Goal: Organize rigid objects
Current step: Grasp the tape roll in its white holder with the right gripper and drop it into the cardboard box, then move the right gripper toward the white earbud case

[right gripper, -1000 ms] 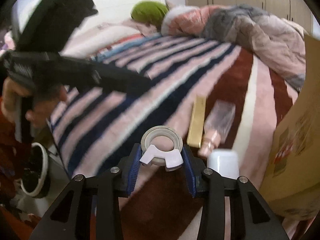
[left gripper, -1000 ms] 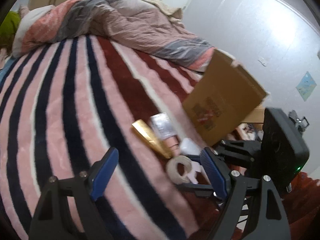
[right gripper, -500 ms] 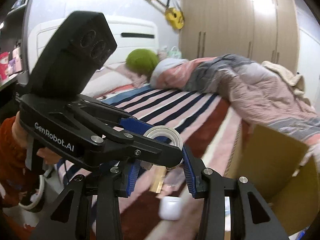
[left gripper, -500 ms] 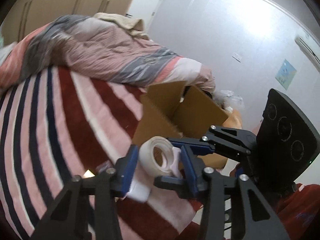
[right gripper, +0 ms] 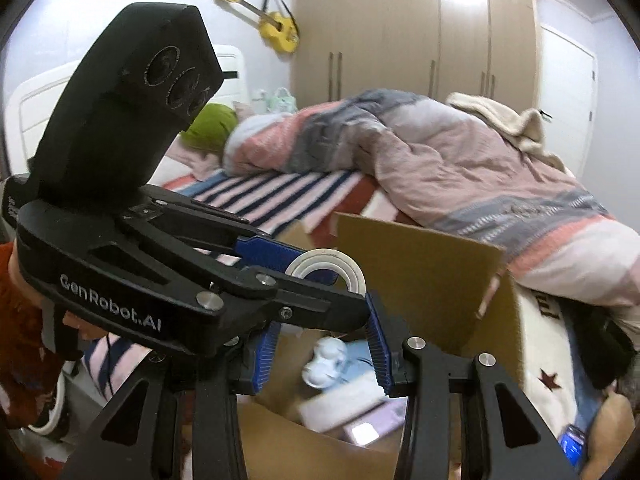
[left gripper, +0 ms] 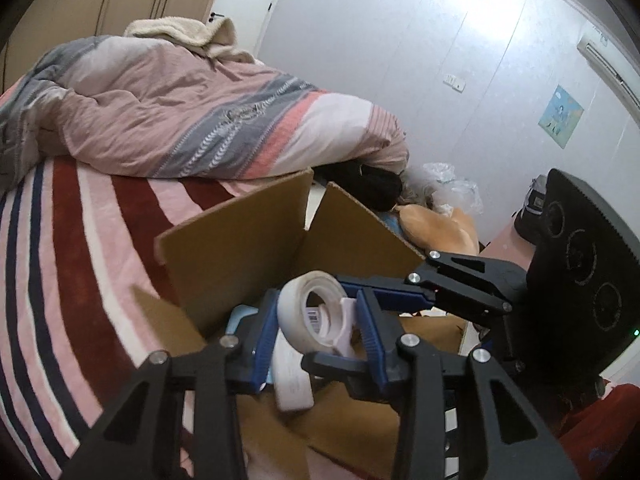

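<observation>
White tape roll in its plastic dispenser (left gripper: 316, 316), carried over open brown cardboard box (left gripper: 240, 248).
Clamped between left gripper (left gripper: 316, 334) and right gripper (right gripper: 320, 354) jaws, both narrowly closed on it, poised above box's near edge for dropping in.

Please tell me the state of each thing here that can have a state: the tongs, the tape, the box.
Left tongs: shut on the tape roll.
Right tongs: shut on the tape roll.
Tape roll: held in the air over the box.
Cardboard box: open, flaps up, things inside.
</observation>
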Available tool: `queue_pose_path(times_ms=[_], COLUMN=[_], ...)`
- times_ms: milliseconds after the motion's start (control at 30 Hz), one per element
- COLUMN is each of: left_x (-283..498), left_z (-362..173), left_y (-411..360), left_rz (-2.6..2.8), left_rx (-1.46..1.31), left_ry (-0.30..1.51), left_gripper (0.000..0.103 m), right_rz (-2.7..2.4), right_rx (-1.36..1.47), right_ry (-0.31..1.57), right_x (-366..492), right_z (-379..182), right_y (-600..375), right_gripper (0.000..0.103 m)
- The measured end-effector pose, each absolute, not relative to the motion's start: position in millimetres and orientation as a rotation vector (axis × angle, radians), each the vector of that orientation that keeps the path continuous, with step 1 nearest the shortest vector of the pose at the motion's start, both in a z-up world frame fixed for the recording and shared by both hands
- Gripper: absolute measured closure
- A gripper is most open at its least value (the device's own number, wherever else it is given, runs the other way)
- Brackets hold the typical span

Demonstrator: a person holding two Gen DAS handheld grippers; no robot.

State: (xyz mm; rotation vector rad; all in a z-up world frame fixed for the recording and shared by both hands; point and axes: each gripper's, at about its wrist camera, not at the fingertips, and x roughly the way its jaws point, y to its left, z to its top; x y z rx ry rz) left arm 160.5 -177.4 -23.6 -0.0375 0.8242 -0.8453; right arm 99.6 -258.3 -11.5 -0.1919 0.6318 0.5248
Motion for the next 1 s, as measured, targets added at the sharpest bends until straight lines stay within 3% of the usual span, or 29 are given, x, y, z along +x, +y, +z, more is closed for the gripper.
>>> queue_pose_path(times_ms=[33, 100, 167, 200, 333, 633, 900, 1000], left_x=[163, 163, 161, 159, 152, 130, 104, 96], left_z=[-25, -26, -25, -24, -17, -2, -14, -29], left_y=[-182, -186, -186, -184, -168, -103, -17, 12], left_rz=[-0.836, -0.83, -0.831, -0.83, -0.804, -0.702, -0.562, -0.515], left_rx=[-0.027, -0.023, -0.022, -0.021, -0.023, -0.047, -0.095, -0.106], left_ry=[0.826, 0.822, 0.811, 0.804, 0.767, 0.688, 0.654, 0.659], left_gripper=[0.064, 0.045, 0.041, 0.04, 0.035, 0.034, 0.034, 0.034], right_rz=[0.514, 0.487, 0.467, 0.459, 0.457, 0.562, 0.773, 0.834], right_rx=[-0.195, -0.216, -0.226, -0.224, -0.224, -0.251, -0.282, -0.311], right_ry=[0.639, 0.662, 0.677, 0.676, 0.675, 0.697, 0.669, 0.688], right_x=[101, 104, 104, 104, 103, 90, 62, 54], right_z=[-13, -16, -18, -18, -17, -12, -12, -24], right_y=[-261, -265, -266, -267, -268, -239, -167, -136], right_gripper=[0.067, 0.056, 0.022, 0.019, 0.018, 0.003, 0.003, 0.008])
